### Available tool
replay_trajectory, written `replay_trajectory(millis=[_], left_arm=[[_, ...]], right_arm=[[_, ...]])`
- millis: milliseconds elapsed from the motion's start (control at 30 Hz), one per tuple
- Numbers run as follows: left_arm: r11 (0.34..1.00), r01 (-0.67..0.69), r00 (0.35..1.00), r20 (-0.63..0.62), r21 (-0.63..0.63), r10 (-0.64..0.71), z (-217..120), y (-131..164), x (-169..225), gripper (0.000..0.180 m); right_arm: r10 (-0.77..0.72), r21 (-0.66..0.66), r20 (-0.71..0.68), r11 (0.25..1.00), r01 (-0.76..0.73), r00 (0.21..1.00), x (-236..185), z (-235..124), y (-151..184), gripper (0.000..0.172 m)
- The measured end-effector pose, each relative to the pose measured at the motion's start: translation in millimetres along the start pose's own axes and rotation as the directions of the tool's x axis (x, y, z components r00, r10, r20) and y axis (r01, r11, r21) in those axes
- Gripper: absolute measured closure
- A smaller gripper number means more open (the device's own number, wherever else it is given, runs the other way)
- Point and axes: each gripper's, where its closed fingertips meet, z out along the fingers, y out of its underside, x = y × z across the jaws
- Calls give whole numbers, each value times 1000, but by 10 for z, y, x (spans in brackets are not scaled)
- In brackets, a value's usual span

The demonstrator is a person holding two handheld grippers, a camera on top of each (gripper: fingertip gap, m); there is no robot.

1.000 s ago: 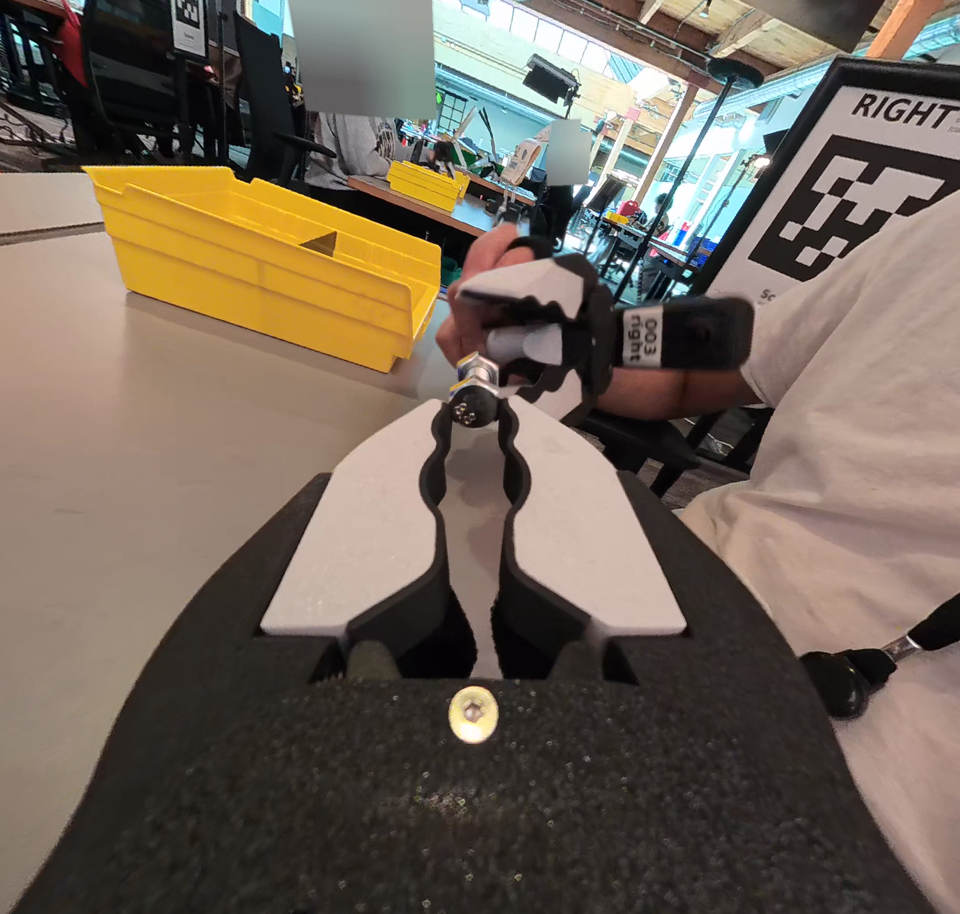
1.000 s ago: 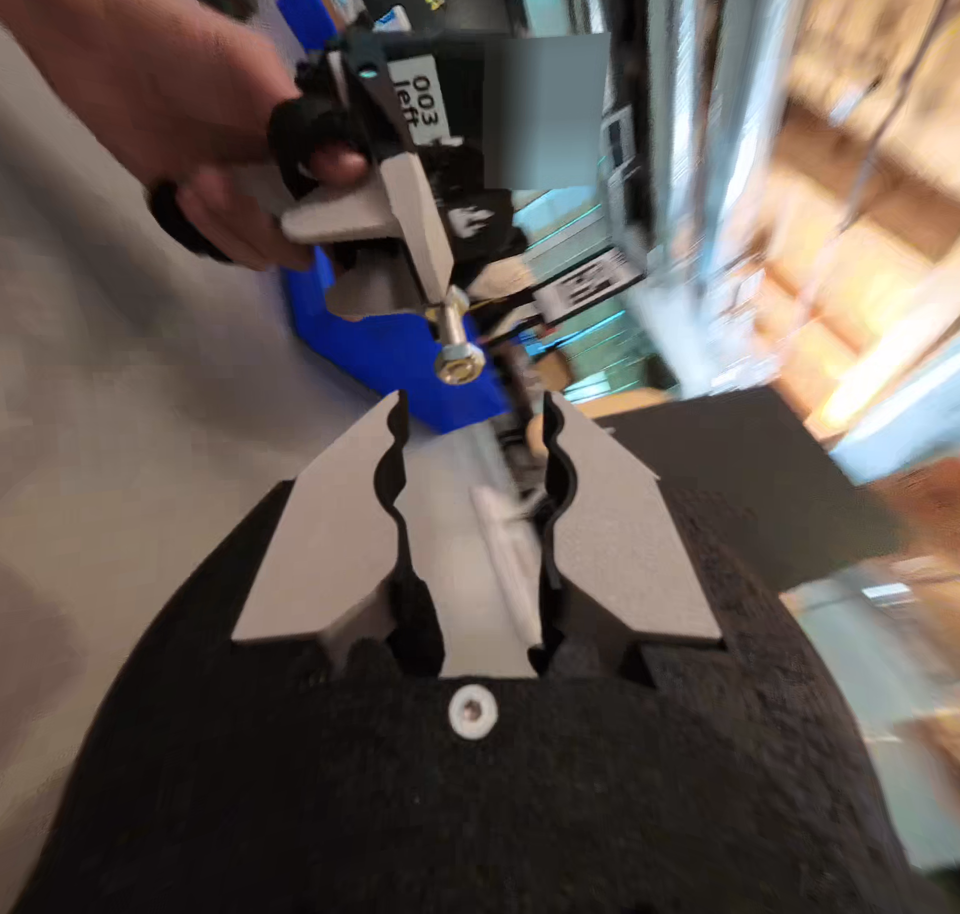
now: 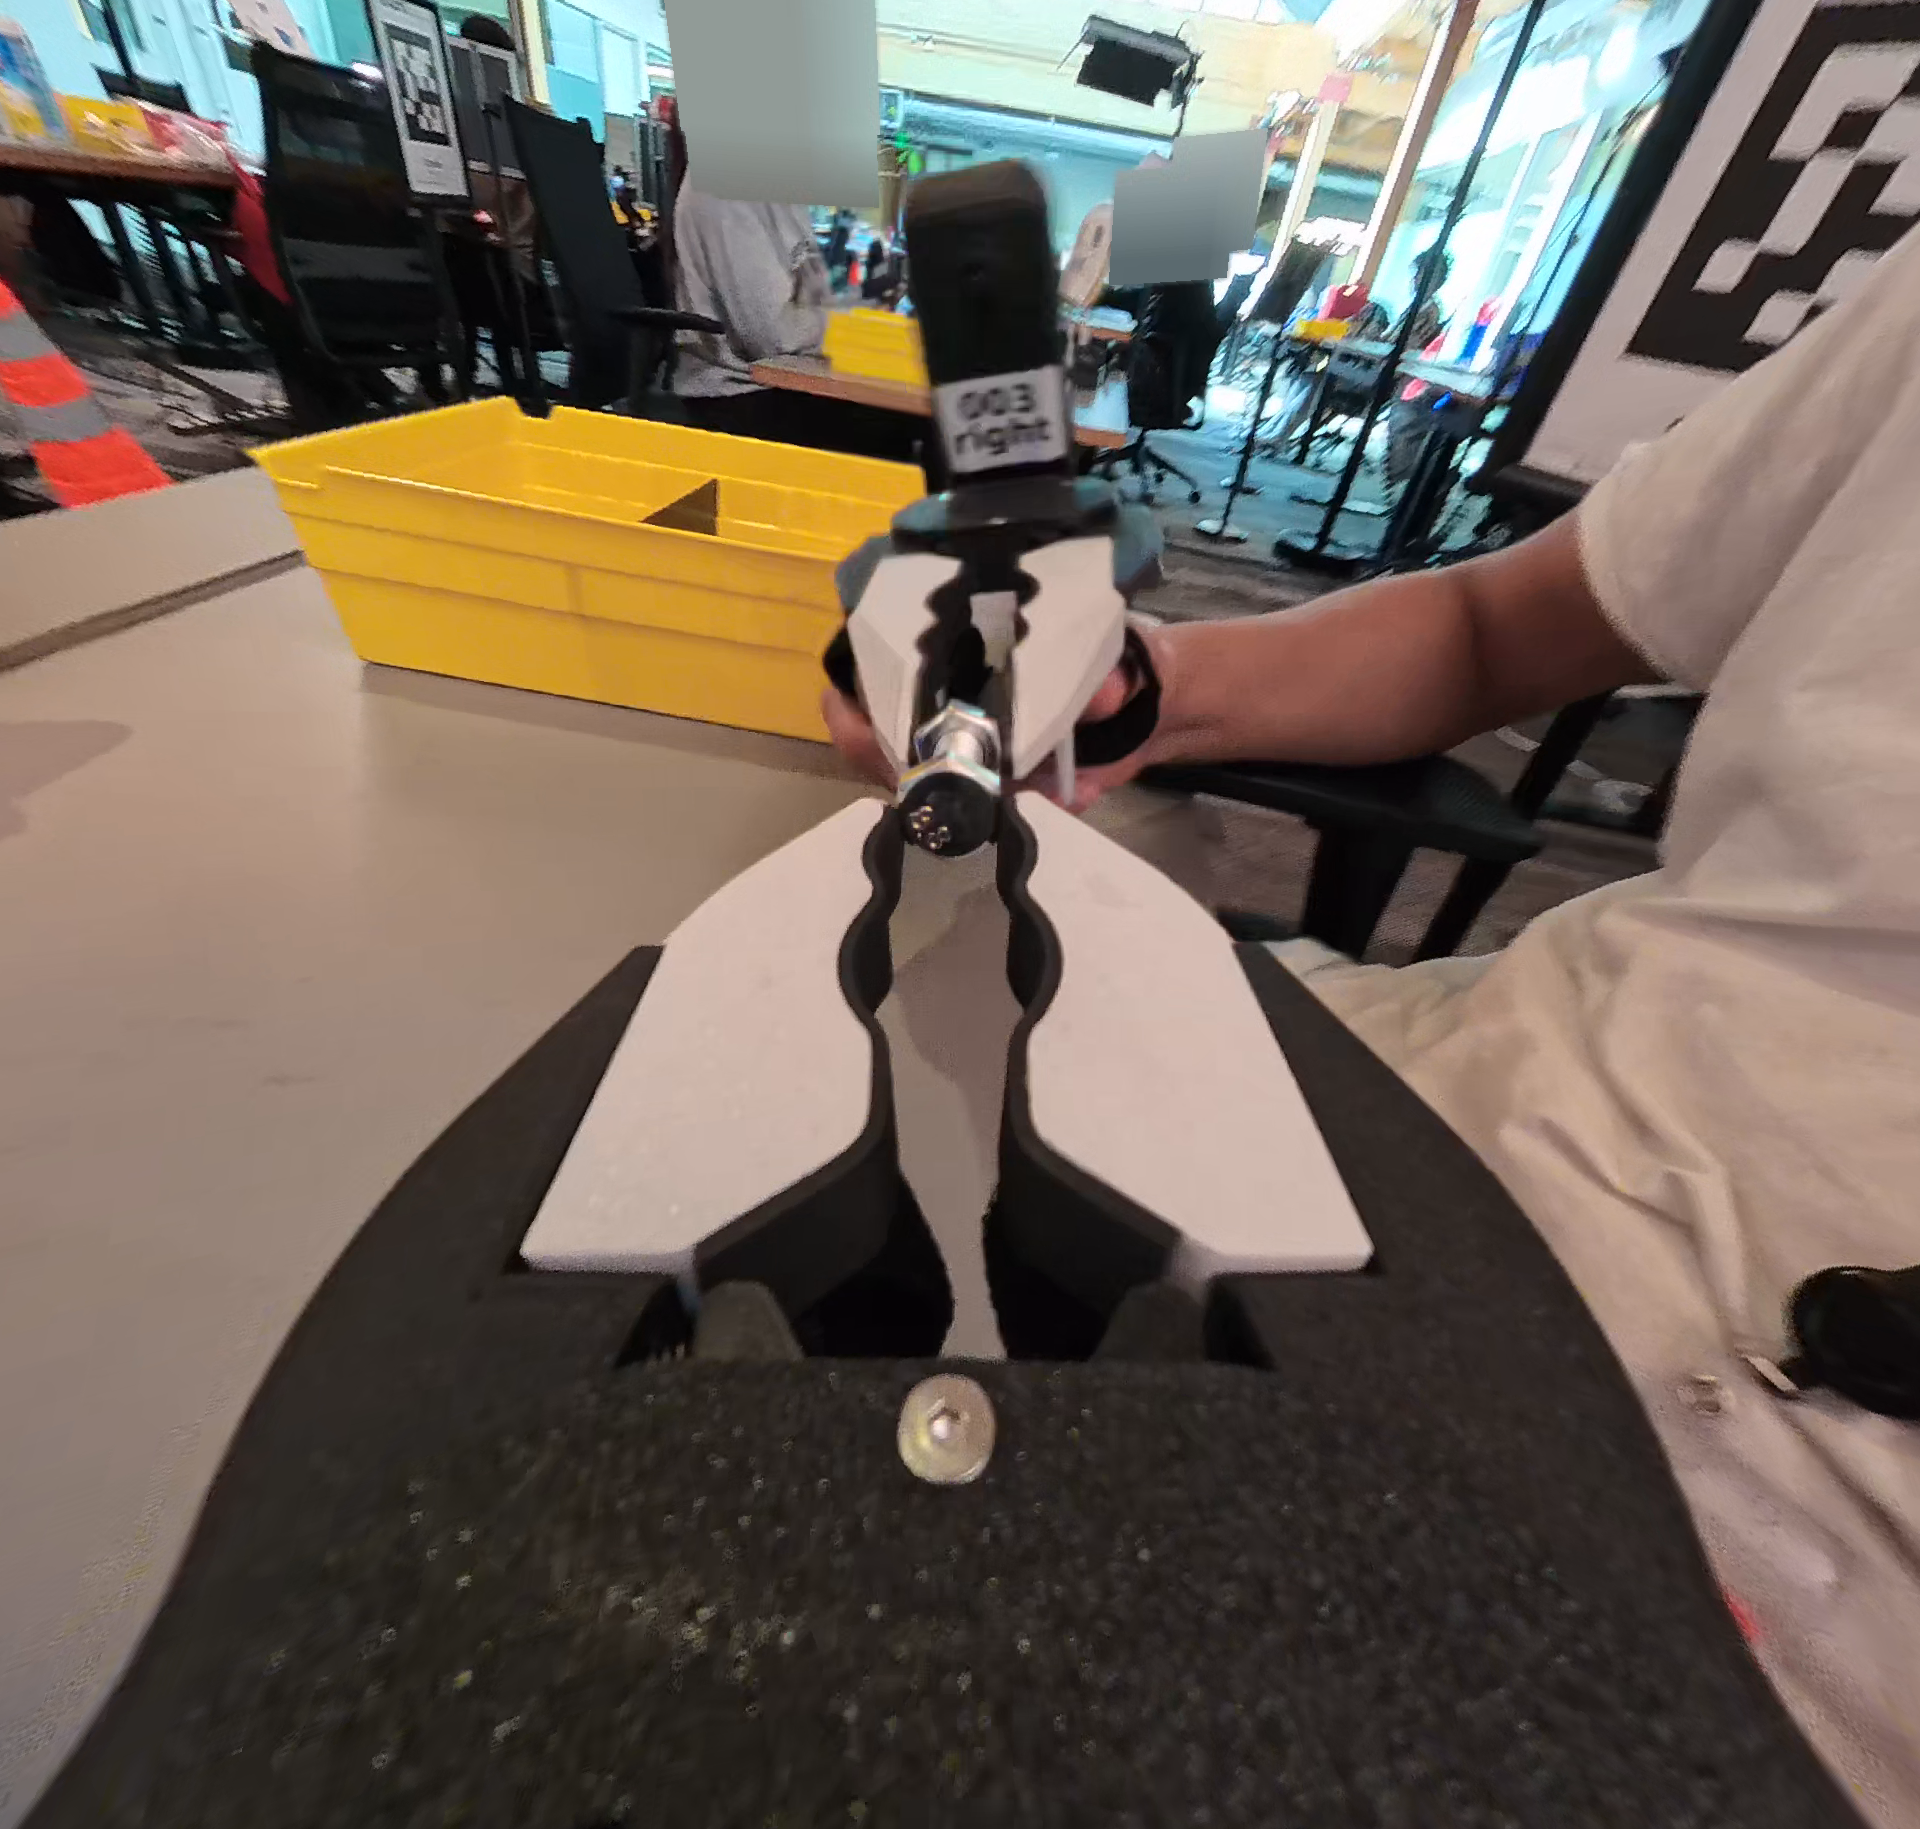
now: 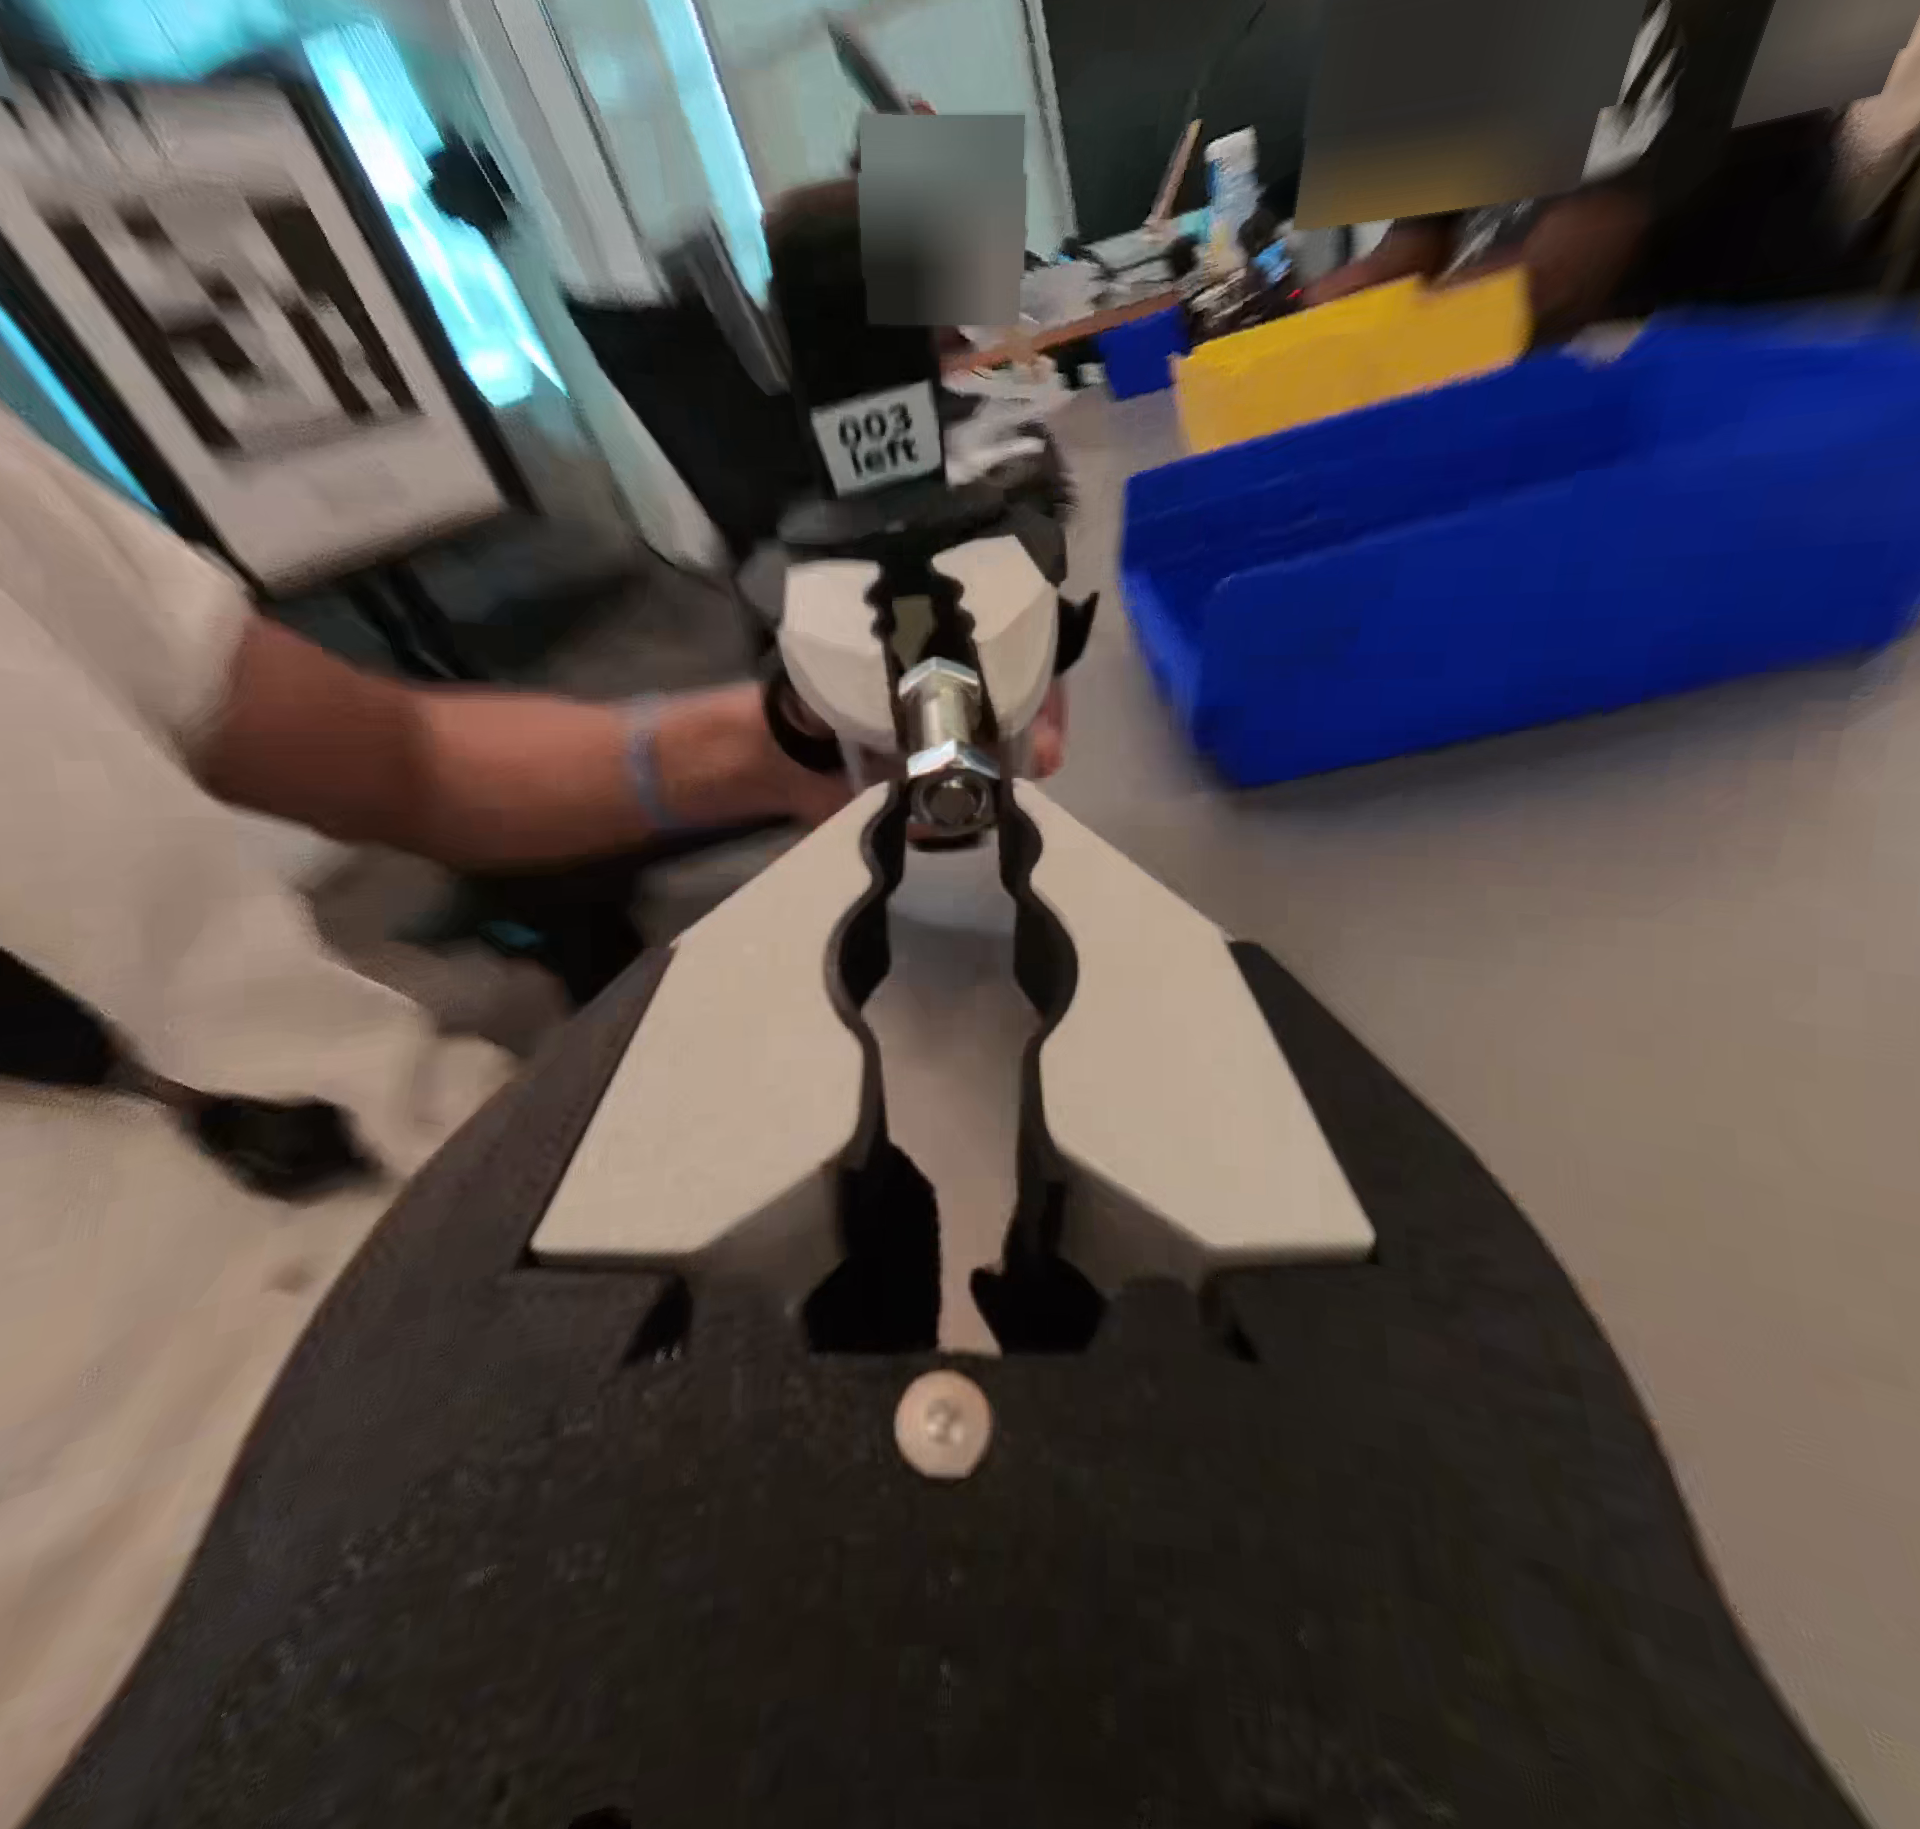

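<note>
I have the shiny hex-head steel bolt (image 3: 951, 787) held in the air over the grey table (image 3: 312, 948), my left gripper (image 3: 943, 829) clamped on its head and my right gripper (image 4: 948, 823) on its silver nut (image 4: 951, 763), so any misalignment between my hands could pry it loose.

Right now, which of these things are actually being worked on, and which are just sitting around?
In use:
- left gripper, shut on the bolt's head
- right gripper, shut on the nut
- bolt
- nut threaded on it

Lying about:
- yellow bin on the table
- blue bin
- chairs behind
</note>
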Motion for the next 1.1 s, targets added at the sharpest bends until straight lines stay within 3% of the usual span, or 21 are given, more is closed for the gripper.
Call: replay_trajectory(millis=[33,100,133,200,267,300,333,367,433,467,533,600,667,733,800,833,900,1000,1067,1100], left_arm=[[999,39,999,-21,5,-39,-2,-10,14,163],[996,93,995,-37,-18,-93,0,28,8,163],[994,106,994,-38,-24,-106,-1,41,1,163],[990,139,989,-52,-17,-139,-15,26,-5,163],[984,178,982,-68,-9,-178,-31,14,-7,164],[982,189,979,-77,-2,-188,-37,3,-5,164],[980,197,977,-85,4,-196,-45,-10,0,164],[979,204,975,-90,10,-202,-49,-22,2,164],[978,206,975,-83,15,-205,-53,-25,-15,164],[979,203,977,-76,12,-202,-57,-19,-26,164],[981,193,980,-61,17,-192,-74,-25,-48,163],[983,179,983,-47,26,-178,-90,-39,-62,164],[988,150,988,-28,33,-150,-96,-49,-78,164],[994,99,995,-1,37,-99,-91,-53,-90,163],[999,33,999,24,40,-34,-82,-55,-88,163],[999,4,999,34,42,-6,-79,-59,-84,164],[997,-52,997,57,49,49,-77,-71,-86,164],[988,-150,985,91,42,145,-70,-61,-96,164],[979,-205,974,101,20,202,-52,-29,-91,164],[975,-223,970,101,7,221,-37,-10,-84,164]], right_arm=[[-191,-47,-70,981,188,979,-2,0,13,155],[-561,-201,-180,825,528,808,35,-4,47,155],[-718,-282,-213,694,662,663,52,-4,40,155],[-938,-436,-216,341,833,271,58,3,-9,155],[-977,-560,-146,-47,827,-155,56,12,-64,155],[-945,-592,-113,-185,784,-308,45,17,-86,155],[-913,-604,-93,-265,752,-397,34,24,-95,155],[-899,-604,-94,-291,742,-429,29,30,-96,155],[-910,-576,-147,-239,782,-387,1,38,-94,147],[-932,-553,-177,-171,816,-316,-10,29,-87,143],[-959,-506,-264,51,861,-99,14,-15,-119,130],[-917,-419,-352,332,845,185,74,-72,-159,128],[-761,-290,-386,636,715,521,145,-98,-138,125],[-478,-157,-276,878,452,834,122,-54,-4,125],[-126,-42,-162,992,121,979,120,-40,36,127],[40,-16,-54,999,-41,998,61,-27,59,130],[346,-44,45,938,-344,937,108,2,144,123],[668,-97,300,732,-674,681,-12,-46,59,132],[750,-131,402,615,-778,525,-25,-85,-1,132],[774,-138,409,576,-806,483,-5,-87,5,135]])
